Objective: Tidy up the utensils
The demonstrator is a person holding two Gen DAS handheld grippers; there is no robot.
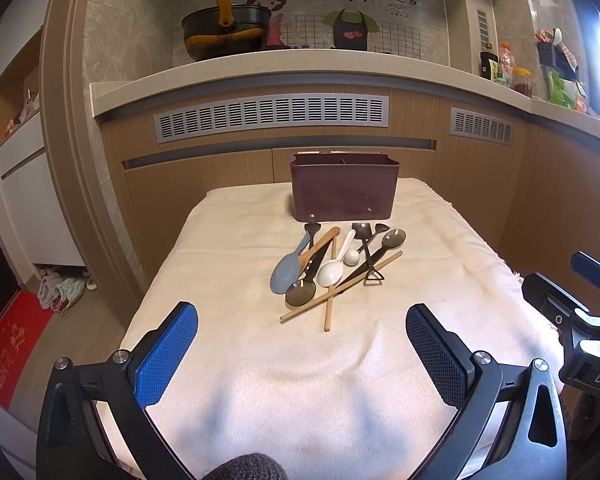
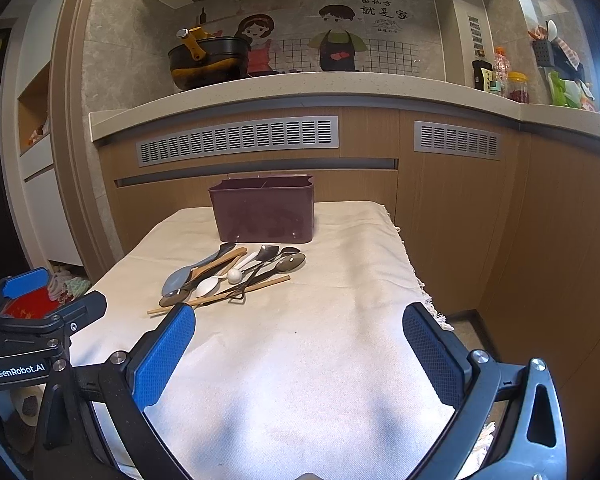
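Both tongs (image 1: 302, 334) (image 2: 299, 334) agape; utensils (image 1: 332, 268) heaped, crisscrossed

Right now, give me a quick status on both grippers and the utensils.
Left gripper open, empty. Right gripper open, empty. Utensil pile loose on the cloth, in front of the maroon caddy. Nothing blocking.

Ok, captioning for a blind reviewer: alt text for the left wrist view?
The open left hand-held gripper hovers over a cream cloth, short of a pile of spoons and chopsticks lying before a maroon utensil holder.
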